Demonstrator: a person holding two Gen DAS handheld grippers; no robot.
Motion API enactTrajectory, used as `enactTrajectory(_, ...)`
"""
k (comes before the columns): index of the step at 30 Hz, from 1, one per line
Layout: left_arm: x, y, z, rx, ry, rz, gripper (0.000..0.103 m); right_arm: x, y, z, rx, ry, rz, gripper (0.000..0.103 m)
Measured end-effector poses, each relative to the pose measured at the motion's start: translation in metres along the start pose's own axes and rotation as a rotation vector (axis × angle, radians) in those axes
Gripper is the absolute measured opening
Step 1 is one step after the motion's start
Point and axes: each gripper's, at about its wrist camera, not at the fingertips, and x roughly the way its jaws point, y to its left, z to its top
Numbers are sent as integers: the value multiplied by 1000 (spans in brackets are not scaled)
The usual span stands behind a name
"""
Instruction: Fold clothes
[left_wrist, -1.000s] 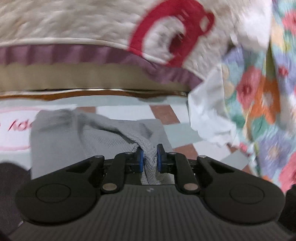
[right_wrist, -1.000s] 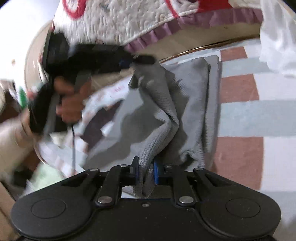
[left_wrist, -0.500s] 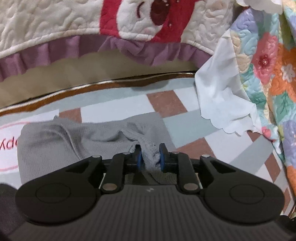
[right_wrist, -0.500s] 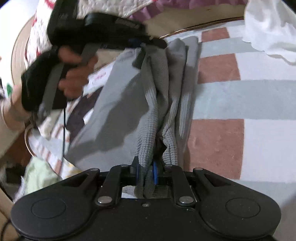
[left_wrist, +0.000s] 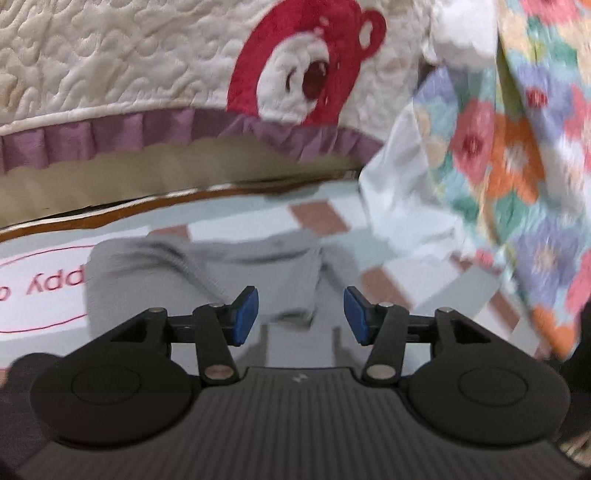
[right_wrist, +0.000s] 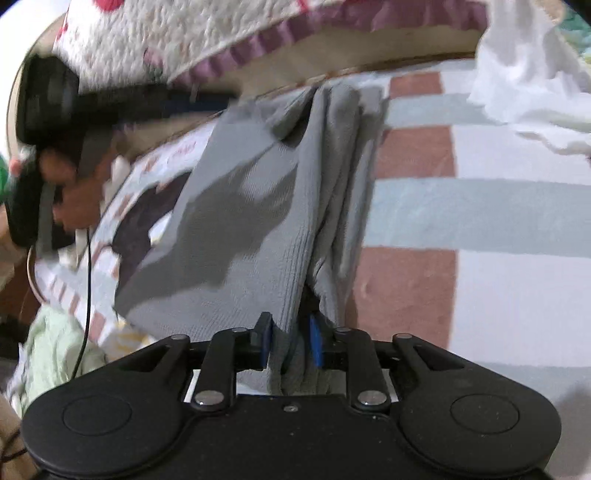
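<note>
Grey knit garment (right_wrist: 258, 206), lengthwise away from right gripper (right_wrist: 290, 345)

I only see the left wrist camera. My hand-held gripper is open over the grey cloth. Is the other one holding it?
Observer: The grey knitted garment lies between the blue pads of the right hand-held gripper; how tightly, I cannot tell.
Operator: Is it flat?
Observer: No, long folds bunch along its right edge.
Operator: Anything else nearby?
Observer: A pale green crumpled cloth lies at the lower left.
</note>
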Motion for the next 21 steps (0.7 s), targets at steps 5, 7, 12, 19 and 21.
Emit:
enactTrajectory(5, 18, -7, -22, 147, 82, 26, 50, -21, -11, 7, 58, -202, -16, 40)
enactTrajectory(7, 29, -9, -27, 161, 110, 28, 50, -15, -14, 11, 52, -251, -5, 40)
enactTrajectory(12, 67, 2, -9, 108, 105, 121, 50, 14, -2, 22, -4, -259, 11, 40)
enactTrajectory(19, 100, 29, 50, 31, 61, 203, 50, 16, -11, 27, 9, -287, -35, 40)
enactTrajectory(21, 100, 30, 59, 26, 45, 221, 50, 18, -14, 27, 21, -292, -38, 40)
